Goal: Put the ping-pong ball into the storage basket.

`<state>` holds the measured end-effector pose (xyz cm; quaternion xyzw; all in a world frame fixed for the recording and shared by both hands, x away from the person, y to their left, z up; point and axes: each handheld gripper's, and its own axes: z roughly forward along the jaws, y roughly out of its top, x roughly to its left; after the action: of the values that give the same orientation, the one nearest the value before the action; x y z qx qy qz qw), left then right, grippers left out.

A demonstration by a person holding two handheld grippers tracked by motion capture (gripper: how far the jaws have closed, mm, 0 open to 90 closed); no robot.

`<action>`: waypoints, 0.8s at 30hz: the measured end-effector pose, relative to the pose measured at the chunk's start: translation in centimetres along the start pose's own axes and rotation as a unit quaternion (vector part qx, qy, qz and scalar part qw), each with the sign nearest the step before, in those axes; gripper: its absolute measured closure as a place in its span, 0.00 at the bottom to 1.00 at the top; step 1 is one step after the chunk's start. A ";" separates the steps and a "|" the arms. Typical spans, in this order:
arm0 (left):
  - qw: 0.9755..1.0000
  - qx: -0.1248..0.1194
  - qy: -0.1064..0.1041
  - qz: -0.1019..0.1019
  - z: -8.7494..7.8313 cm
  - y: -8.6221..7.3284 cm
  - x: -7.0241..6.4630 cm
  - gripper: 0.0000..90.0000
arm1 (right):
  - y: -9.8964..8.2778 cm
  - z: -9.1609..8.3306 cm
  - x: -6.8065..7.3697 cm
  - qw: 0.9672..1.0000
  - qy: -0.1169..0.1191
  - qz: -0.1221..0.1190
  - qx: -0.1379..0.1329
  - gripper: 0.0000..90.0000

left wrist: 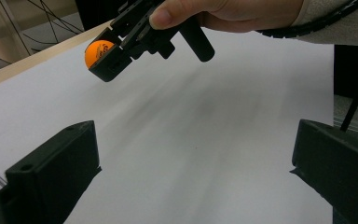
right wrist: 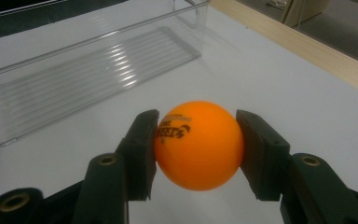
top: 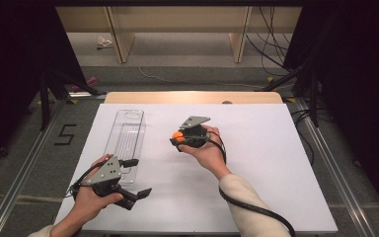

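Orange ball [right wrist: 198, 144] pinched between pads of right gripper [top: 179, 138], lifted off white table [top: 256, 163], right of clear tray [top: 126, 136] and apart from it. Tray empty, long side running away from person. Left gripper [top: 137, 177] parked near tray's near end, jaws spread wide, nothing between. Step in hand, judged: carrying ball toward tray. Next move likely calls for shift left over tray, lowering inside walls, gentle release so ball stays put.
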<state>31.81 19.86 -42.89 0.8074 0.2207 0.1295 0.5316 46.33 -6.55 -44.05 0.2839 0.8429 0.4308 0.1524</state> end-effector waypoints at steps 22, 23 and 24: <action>1.000 0.000 -0.001 0.000 0.0 0.0 0.0 0.00 | 1.2 0.4 0.8 1.000 0.013 0.002 -0.010 0.57; 1.000 0.000 -0.001 0.000 0.0 0.0 0.0 0.00 | 1.3 0.4 0.8 1.000 0.012 0.002 -0.010 0.57; 1.000 0.000 -0.001 0.000 0.0 0.0 0.0 0.00 | 1.3 0.4 0.9 1.000 0.011 0.002 -0.010 0.57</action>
<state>31.81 19.84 -42.90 0.8075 0.2205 0.1285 0.5318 46.32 -5.14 -43.26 0.2789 0.8396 0.4431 0.1449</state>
